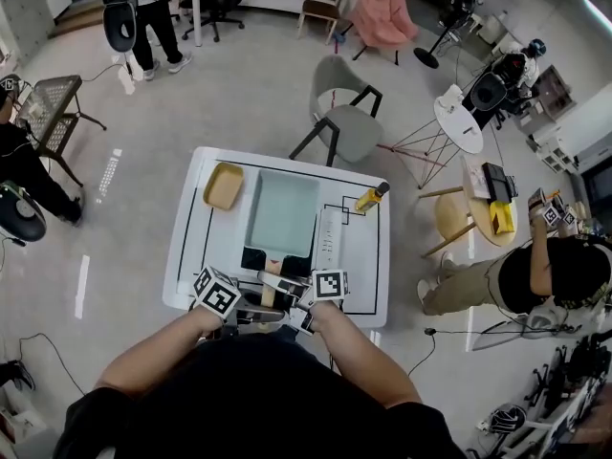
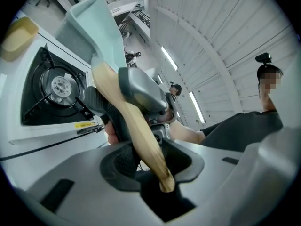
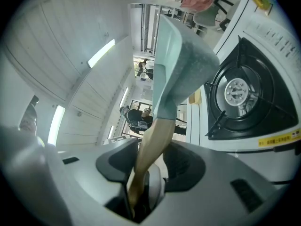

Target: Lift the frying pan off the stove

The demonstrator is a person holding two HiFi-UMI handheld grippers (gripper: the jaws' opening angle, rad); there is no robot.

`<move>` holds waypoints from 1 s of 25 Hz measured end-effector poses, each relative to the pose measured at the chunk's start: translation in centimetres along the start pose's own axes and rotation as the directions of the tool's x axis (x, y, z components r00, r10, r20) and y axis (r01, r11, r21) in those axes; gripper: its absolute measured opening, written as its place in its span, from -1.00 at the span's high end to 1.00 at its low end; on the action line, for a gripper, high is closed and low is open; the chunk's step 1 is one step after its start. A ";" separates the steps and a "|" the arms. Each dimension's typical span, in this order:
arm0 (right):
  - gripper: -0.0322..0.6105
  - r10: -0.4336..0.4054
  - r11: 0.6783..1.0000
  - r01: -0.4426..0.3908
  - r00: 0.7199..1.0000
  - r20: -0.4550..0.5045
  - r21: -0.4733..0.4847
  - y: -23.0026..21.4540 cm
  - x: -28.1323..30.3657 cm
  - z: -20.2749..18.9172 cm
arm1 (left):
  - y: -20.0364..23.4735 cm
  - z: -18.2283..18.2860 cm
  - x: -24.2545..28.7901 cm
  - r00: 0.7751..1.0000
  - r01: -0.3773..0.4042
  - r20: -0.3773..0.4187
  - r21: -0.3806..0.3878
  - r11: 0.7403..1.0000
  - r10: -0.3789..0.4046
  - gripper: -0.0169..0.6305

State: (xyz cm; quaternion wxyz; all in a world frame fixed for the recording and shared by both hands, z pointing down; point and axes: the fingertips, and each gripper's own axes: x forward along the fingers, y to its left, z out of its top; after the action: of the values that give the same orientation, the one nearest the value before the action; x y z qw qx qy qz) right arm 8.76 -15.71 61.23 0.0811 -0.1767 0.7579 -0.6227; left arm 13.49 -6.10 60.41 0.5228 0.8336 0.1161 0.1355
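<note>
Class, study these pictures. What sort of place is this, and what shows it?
Probably an open lab or studio, not a home kitchen: the stove sits on a lone white table amid scattered chairs, and another person nearby holds marker-cube grippers.

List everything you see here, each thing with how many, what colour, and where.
frying pan: one, mint green with wooden handle, raised off the stove, handle in both grippers
stove: one, white with black burner, on the table
tray: one, tan, table's far left
bottle: one, yellow, table's far right
table: one, white with black lines, centre
chair: one, grey, behind the table
armchair: one, pink, far back
left gripper: one, grey, shut on the handle
right gripper: one, grey, shut on the handle
</note>
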 end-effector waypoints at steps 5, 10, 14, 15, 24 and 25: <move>0.37 0.012 1.000 -0.012 1.000 0.010 -0.008 0.9 -0.2 -0.4 | -0.9 -0.3 -0.1 1.000 0.006 -0.008 0.013 1.000 -0.006 0.50; 0.37 0.010 1.000 -0.010 1.000 0.018 -0.014 1.2 -0.3 -0.9 | -1.3 -0.8 -0.1 1.000 0.002 -0.020 0.026 1.000 -0.002 0.50; 0.37 0.009 1.000 -0.009 1.000 0.018 -0.015 1.3 -0.4 -1.2 | -1.5 -1.1 0.1 0.999 0.005 -0.033 0.030 1.000 -0.004 0.50; 0.37 0.010 1.000 -0.010 1.000 0.019 -0.017 1.3 -0.5 -1.2 | -1.5 -1.2 0.1 0.999 0.005 -0.035 0.031 1.000 -0.004 0.50; 0.37 0.015 1.000 -0.015 0.999 0.029 -0.020 1.7 -0.8 -1.5 | -2.1 -1.4 0.4 0.999 0.011 -0.037 0.033 0.999 -0.010 0.50; 0.37 0.015 1.000 -0.014 0.999 0.029 -0.022 1.7 -0.8 -1.5 | -2.1 -1.4 0.4 0.999 0.010 -0.038 0.034 0.999 -0.009 0.50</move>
State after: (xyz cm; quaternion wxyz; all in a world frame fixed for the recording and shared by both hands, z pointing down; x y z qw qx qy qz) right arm 8.66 -13.77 59.83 0.0949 -0.1811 0.7646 -0.6112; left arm 13.23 -3.89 59.18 0.5068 0.8391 0.1324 0.1468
